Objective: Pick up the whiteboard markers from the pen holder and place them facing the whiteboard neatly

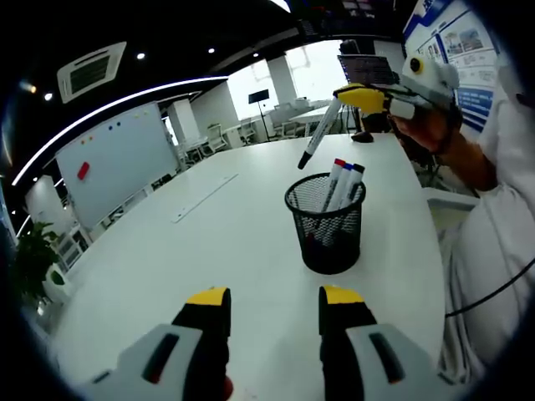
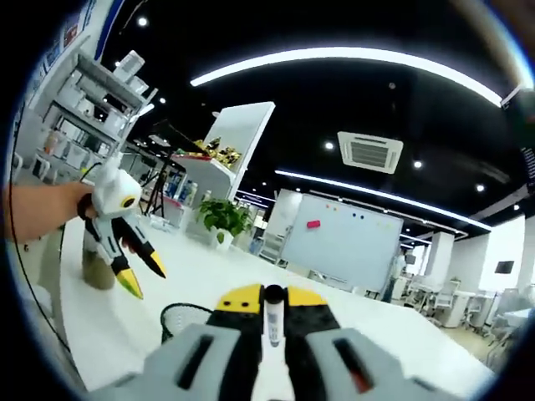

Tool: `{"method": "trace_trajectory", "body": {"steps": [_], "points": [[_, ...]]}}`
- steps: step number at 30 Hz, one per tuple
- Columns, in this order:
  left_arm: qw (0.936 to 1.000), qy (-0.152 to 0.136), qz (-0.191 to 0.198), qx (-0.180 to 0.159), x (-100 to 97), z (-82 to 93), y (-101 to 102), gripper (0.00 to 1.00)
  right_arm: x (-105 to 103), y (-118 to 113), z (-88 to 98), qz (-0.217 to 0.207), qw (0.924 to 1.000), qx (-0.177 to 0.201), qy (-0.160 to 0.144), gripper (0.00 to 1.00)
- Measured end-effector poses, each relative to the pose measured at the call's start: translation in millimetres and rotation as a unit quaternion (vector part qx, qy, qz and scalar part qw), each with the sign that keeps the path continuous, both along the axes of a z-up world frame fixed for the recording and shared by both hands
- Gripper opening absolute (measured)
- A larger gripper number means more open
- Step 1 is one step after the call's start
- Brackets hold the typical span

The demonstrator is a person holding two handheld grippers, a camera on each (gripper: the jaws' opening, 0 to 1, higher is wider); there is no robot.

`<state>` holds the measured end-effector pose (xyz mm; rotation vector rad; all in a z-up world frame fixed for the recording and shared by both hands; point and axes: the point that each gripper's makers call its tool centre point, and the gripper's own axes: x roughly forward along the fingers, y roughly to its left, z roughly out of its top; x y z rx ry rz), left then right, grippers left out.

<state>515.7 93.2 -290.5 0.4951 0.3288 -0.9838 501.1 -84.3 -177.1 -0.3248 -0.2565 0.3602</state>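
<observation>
Marker (image 1: 318,134) clamped in right claw (image 1: 355,96) above pen holder (image 1: 325,222) — left claw (image 1: 276,302) wide, empty.

The right gripper (image 2: 272,302) pinches a marker (image 2: 272,322) between its yellow-tipped jaws, with the black cap end pointing forward. The rim of the black mesh pen holder (image 2: 185,316) peeks out just left of the jaws, on the white table (image 2: 201,271). The left gripper (image 2: 142,274) hangs open above the table's left side. A whiteboard (image 2: 341,239) stands far behind.
</observation>
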Motion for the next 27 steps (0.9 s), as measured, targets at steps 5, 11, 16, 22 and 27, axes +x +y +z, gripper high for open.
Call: {"method": "trace_trajectory", "body": {"steps": [5,11,16,22,27], "points": [[1.0000,0.000,0.000,0.000,-0.2,-0.2,-0.1,0.44,-1.0,-5.7,-5.9,-0.026,0.9996,0.015,-0.003,0.07],[1.0000,0.000,-0.001,0.000,-0.3,0.0,-0.4,0.44,-3.6,-12.8,-20.5,-0.051,0.9983,0.027,-0.005,0.07],[1.0000,0.000,-0.001,0.000,-0.4,-0.1,-0.8,0.44,-2.3,-17.7,-35.1,-0.065,0.9973,0.033,0.007,0.07],[1.0000,-0.001,-0.001,0.000,-0.2,0.0,-0.7,0.44,-1.4,-19.7,-43.0,-0.068,0.9965,0.047,0.016,0.07],[1.0000,-0.001,-0.002,0.001,-0.6,-0.1,-0.8,0.43,0.4,-19.4,-52.2,-0.071,0.9963,0.044,0.024,0.07]]}}
